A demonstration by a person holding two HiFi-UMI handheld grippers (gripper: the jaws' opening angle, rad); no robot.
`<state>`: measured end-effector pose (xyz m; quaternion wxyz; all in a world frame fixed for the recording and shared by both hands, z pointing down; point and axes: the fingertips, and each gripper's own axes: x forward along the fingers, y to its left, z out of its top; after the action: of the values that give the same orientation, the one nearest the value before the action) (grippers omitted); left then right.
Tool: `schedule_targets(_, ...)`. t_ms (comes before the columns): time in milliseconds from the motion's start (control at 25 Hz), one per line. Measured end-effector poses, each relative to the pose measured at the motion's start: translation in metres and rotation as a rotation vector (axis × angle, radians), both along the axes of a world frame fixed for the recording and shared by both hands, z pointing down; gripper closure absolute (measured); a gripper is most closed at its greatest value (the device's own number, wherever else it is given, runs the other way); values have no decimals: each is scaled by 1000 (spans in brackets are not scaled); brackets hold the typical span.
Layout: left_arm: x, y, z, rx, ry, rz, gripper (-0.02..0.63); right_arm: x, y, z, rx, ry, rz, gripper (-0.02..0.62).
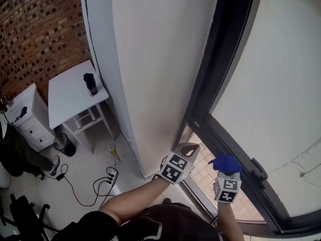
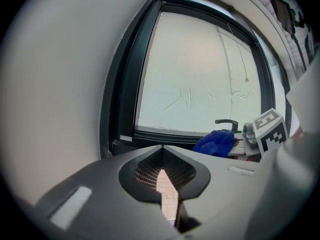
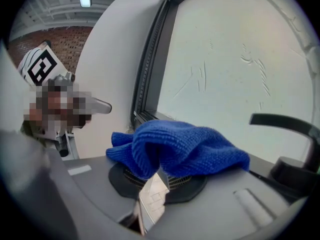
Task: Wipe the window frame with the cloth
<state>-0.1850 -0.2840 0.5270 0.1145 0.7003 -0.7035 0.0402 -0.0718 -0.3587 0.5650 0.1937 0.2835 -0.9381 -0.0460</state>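
Between the fingers of my right gripper [image 3: 156, 176] sits the blue cloth [image 3: 175, 146]. The fingers are closed on a fold of it, and the rest bunches over their tips, so the tips themselves are hidden. From the head view the cloth [image 1: 225, 163] is held up just beside the bottom rail of the dark window frame [image 1: 220, 129]; I cannot tell whether it touches the rail. The frame's upright runs up out of the picture and its lower right end is cut off at the edge.

A black handle [image 3: 285, 121] juts from the frame to the right of the cloth, its base partly out of sight. Behind it the pane [image 1: 271, 84] is pale and scratched, and nothing shows through it.

My left gripper [image 2: 162, 151] hangs near the frame's lower corner, apart from the right one. Its fingers [image 2: 100, 194] are drawn together with nothing between them; only a thin slit shows paving below.

To the left rises a white wall [image 1: 155, 59]. Far below it stands a white surface [image 1: 67, 94] carrying a small dark container [image 1: 91, 83], too small to identify, against a brick wall [image 1: 35, 29].
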Motion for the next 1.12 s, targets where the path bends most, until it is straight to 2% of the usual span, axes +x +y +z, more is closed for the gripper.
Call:
schedule_targets(200,-13,-9,0,-4,-1,-10,612,-25,2,0,-30,-5,-7,543)
schedule_targets(400,-32,-9,4,-10,-5,-18,612,-44,3,-2,-20,2,-3,543)
schedule_targets(720,-44,5,9,-45,-7,86,612,-77,2,-3,-34,-16,44,543)
schedule_targets(880,-49,10,7,-40,-19,142,614,-94,1,-1,-24,9,73,543)
schedule_targets(1120,-59,13,7,-38,-31,172,614,-122,0,1,-36,15,89,543)
